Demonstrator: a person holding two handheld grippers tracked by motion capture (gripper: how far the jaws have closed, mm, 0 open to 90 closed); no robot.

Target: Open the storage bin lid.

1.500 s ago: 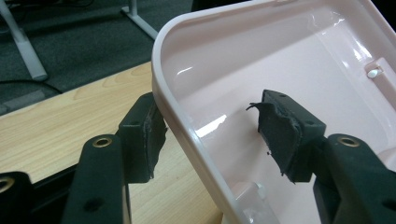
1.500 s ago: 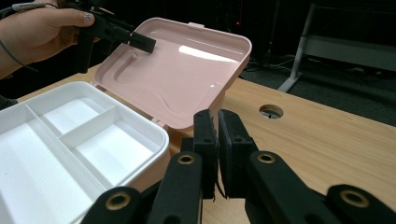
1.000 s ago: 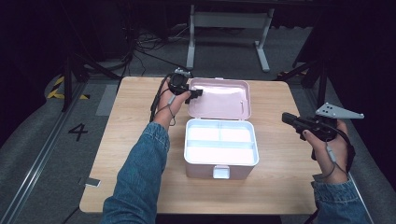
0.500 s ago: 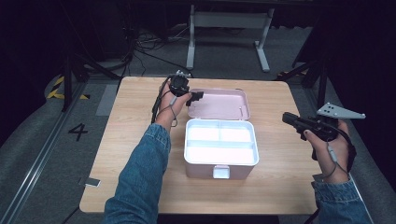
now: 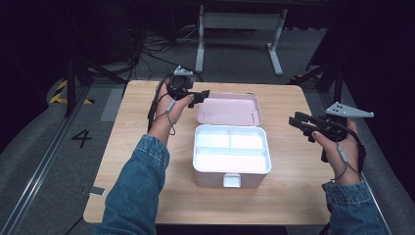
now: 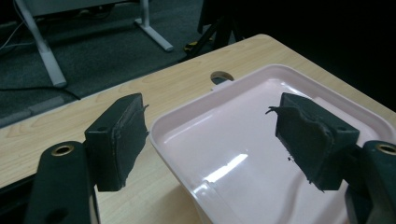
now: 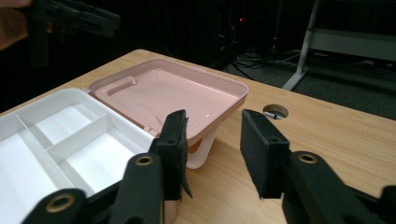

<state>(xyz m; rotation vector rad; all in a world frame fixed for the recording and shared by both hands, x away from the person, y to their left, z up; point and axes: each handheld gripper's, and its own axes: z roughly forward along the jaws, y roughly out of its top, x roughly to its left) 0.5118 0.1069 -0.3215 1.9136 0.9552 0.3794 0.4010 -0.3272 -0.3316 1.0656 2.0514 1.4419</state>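
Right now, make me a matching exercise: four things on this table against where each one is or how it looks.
Things:
1. lid
2. tray
3. left gripper
4. right gripper

States:
A. white, split into compartments
B. pink, lying open flat behind the box
C. open, off the box's right side
D. open, above the lid's left corner

Pairs: 1-B, 2-A, 3-D, 4-C

Both our grippers stood open, nothing held

Our left gripper (image 5: 199, 94) had just spread its jaws wide; our right gripper (image 5: 295, 121) had just been opening too, forearms apart
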